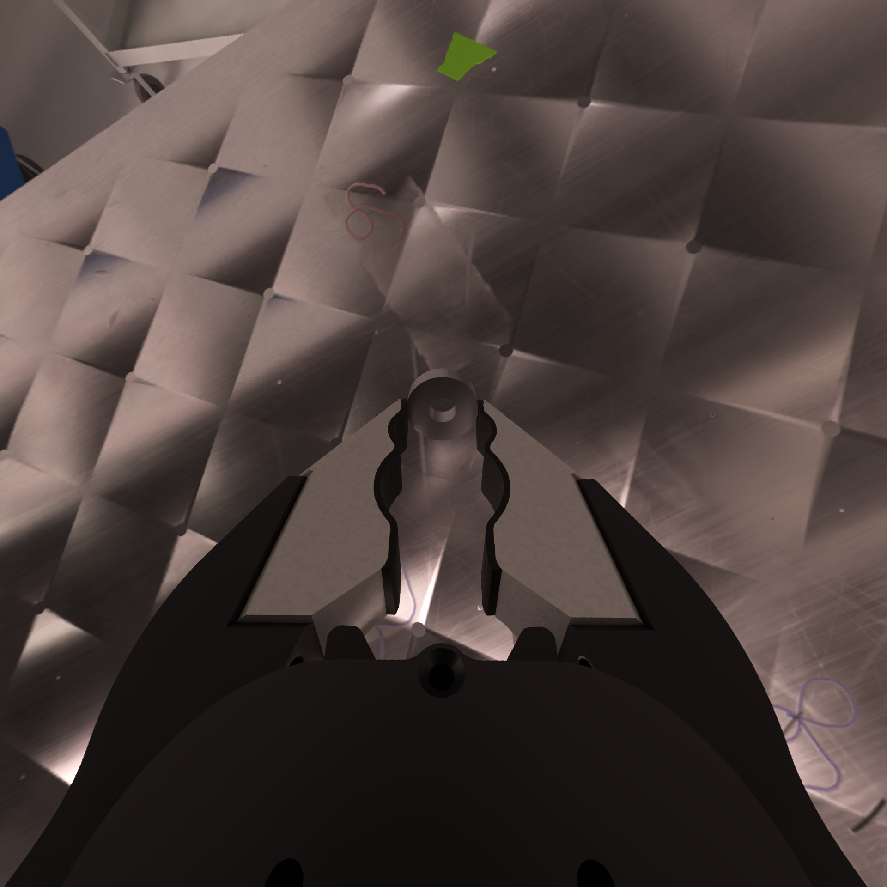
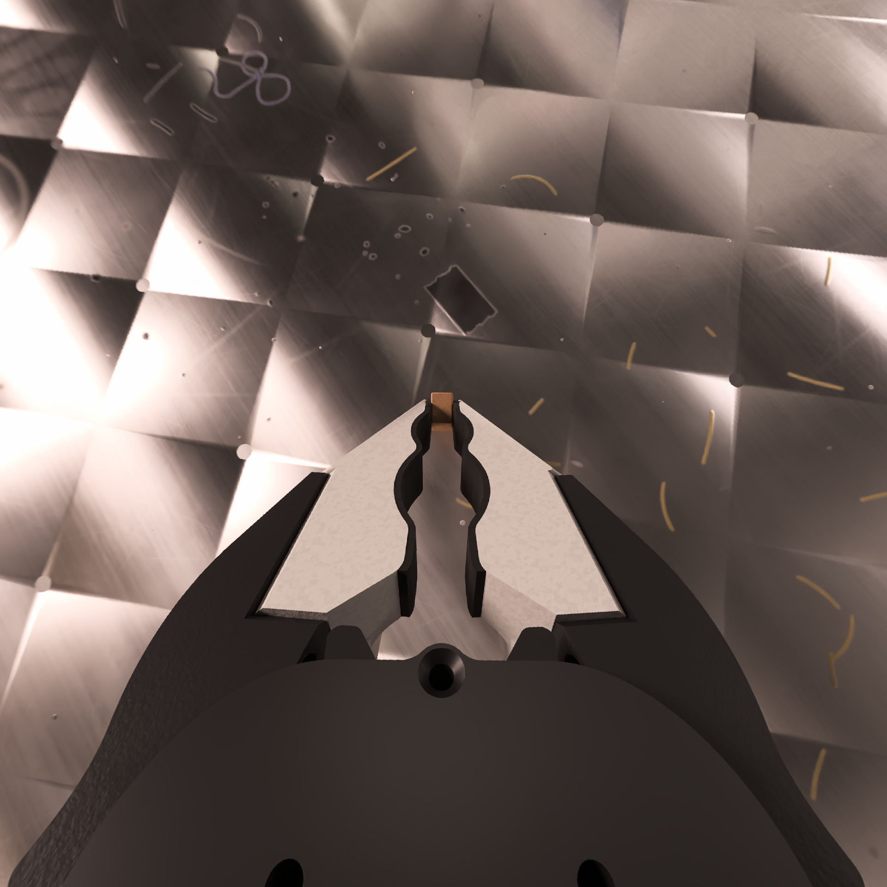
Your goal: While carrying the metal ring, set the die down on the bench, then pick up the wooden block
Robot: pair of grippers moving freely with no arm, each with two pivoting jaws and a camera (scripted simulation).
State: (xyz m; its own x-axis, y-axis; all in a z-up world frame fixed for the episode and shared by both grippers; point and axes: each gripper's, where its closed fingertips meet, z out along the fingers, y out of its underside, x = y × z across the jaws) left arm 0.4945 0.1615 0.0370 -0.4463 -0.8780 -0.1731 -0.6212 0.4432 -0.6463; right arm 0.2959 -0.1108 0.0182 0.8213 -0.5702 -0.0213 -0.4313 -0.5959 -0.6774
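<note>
In the left wrist view my left gripper (image 1: 440,408) is shut on a grey metal ring (image 1: 440,412), held flat-face toward the camera between the fingertips above the brushed-metal bench (image 1: 672,288). In the right wrist view my right gripper (image 2: 441,409) is shut on a small tan wooden block (image 2: 441,405) pinched at the very tips, above the bench (image 2: 672,297). The die is in neither view.
The bench shows a grid of dark dots. A green patch (image 1: 463,56) and a red scribble (image 1: 369,216) mark it in the left wrist view. Yellow streaks (image 2: 708,437), a purple scribble (image 2: 259,81) and a dark rectangular mark (image 2: 461,300) show in the right wrist view.
</note>
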